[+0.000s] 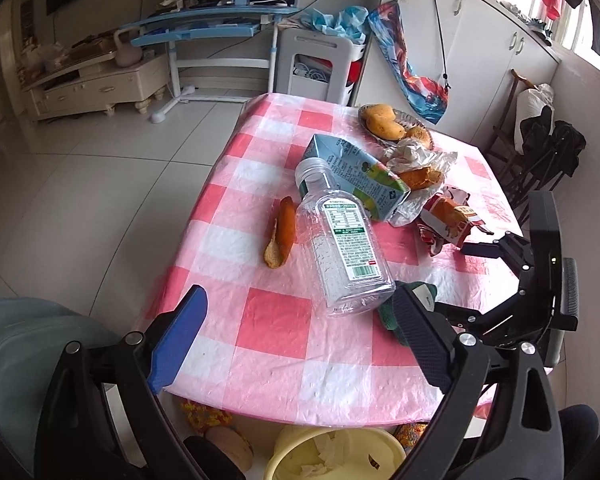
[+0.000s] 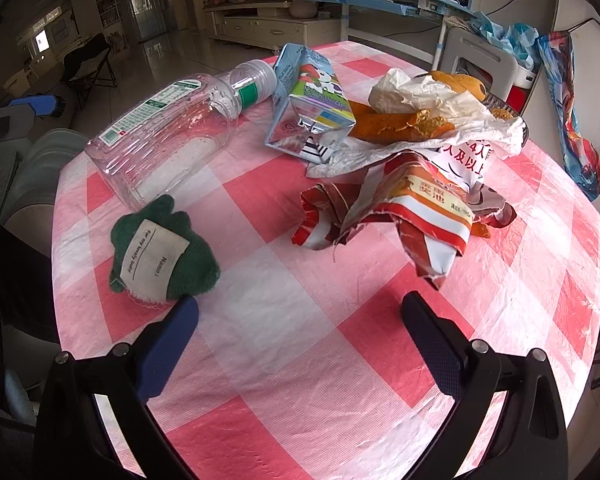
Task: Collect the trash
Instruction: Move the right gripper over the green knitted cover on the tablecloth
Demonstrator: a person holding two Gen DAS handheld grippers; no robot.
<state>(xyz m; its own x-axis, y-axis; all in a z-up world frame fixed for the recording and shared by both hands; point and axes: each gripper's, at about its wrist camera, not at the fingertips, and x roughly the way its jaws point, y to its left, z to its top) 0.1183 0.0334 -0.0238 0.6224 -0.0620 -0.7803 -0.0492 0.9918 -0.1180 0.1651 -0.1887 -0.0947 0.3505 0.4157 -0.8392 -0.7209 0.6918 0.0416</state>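
Tools, left (image 1: 300,328) and right (image 2: 300,328), hover apart and empty above the checked tablecloth (image 2: 300,380).

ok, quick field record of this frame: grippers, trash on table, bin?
left gripper: open, empty, near the bottle's base
right gripper: open, empty, over the tablecloth
bottle: clear plastic, on its side, capped
carton: lying down, touching the bottle's neck
wrapper: torn, red and white
green knit item: beside the bottle's base
peel: alone, left of the bottle
bin: yellow, below the table's edge
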